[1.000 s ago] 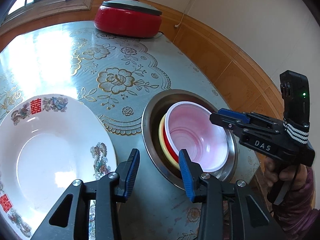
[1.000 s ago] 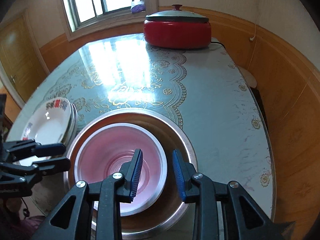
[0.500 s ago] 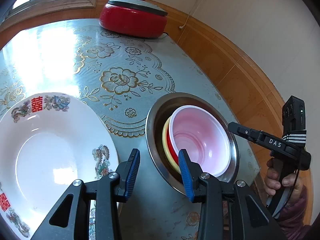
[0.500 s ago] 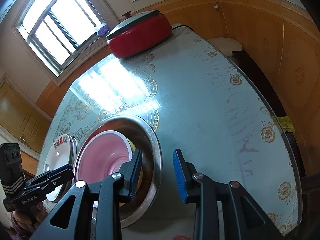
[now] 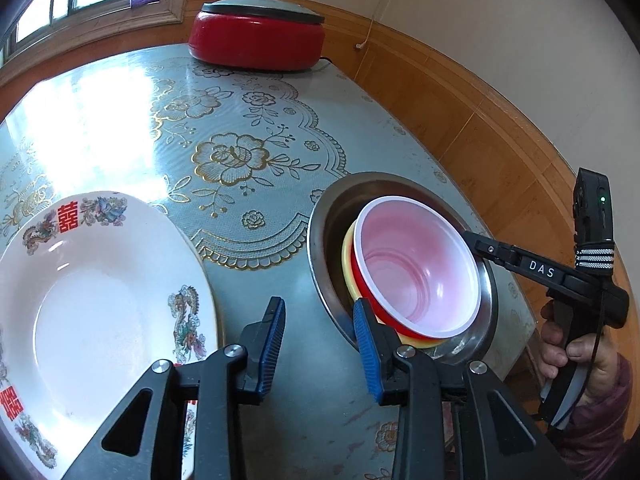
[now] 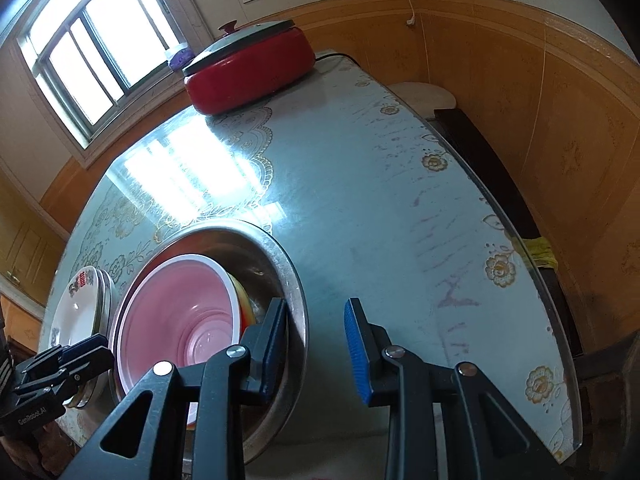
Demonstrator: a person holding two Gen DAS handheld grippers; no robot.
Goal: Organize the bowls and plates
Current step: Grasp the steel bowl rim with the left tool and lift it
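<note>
While both tongs hover low over the counter [image 6: 360, 184], the wide steel basin [image 5: 320, 240] holding the nested pink plastic bowl [image 5: 416, 268] sits between them. Right tongs [image 6: 316, 336]: part open, empty, straddling the basin's right rim, nearer. Left tongs [image 5: 320, 340]: closing, nothing between them, basin's left rim just right of the gap; white decorated plate [image 5: 100, 300] lies left.

The table [image 5: 248, 184] wears a glossy pale-blue cloth with gold flowers. On it rest a red lidded pot [image 5: 256, 36] at the far end, white plates [image 5: 92, 300] and a steel basin [image 5: 324, 264] nearer.
</note>
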